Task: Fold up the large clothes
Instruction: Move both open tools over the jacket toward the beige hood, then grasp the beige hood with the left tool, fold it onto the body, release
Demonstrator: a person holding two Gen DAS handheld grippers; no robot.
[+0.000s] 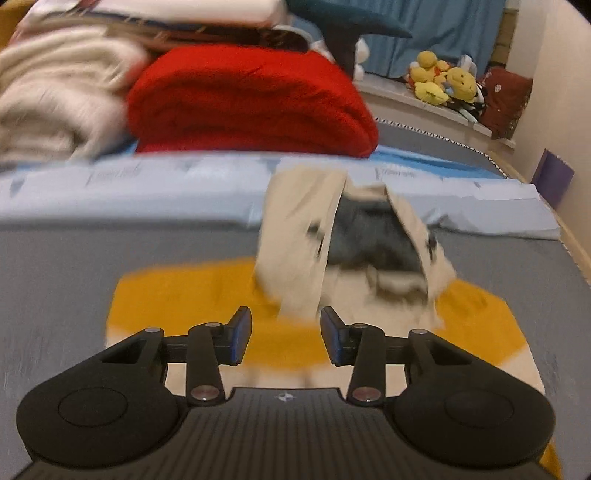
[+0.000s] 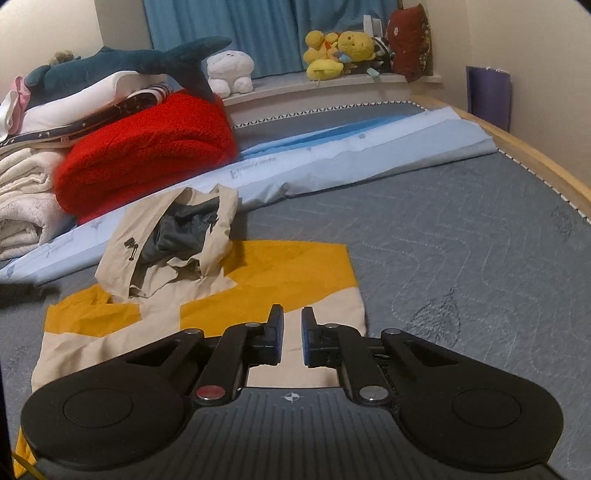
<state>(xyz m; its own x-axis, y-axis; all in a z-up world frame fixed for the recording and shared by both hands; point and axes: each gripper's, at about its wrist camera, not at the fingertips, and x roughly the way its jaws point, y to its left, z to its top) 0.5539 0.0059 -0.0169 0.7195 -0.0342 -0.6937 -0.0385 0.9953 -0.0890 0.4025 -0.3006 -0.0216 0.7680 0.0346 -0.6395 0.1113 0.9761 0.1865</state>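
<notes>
My left gripper (image 1: 286,334) fills the bottom of its frame with the jaws spread wide and nothing between them; my right gripper (image 2: 292,338) sits low in its own frame with the jaws drawn close, a narrow gap left, and no cloth in that gap. Both hang over the yellow and beige hooded jacket (image 2: 273,273), which lies flat on the grey mattress (image 2: 461,258) in the lower middle of each view.

The left view is smeared with motion, so the jacket (image 1: 177,295) reads there as a yellow band with a pale blur above it. The right view is sharp and gives what the other loses: the hood (image 2: 166,236) standing open at centre left with dark grey lining inside it, black toggles on its left flap, and the jacket's right edge ending just past my right fingertip.

The right view alone shows the whole blue shark plush (image 2: 129,62) at upper left and a white plush (image 2: 229,68) beside the blue curtain (image 2: 258,29). Both views show the red blanket (image 1: 251,99), the cream blankets (image 1: 55,96) stacked left of it, the pale blue sheet (image 2: 351,147) bunched behind the hood, the yellow plush toys (image 2: 336,51) on the ledge, and a purple bag (image 2: 487,96) against the wall at right — only a sliver of it in the left view.
</notes>
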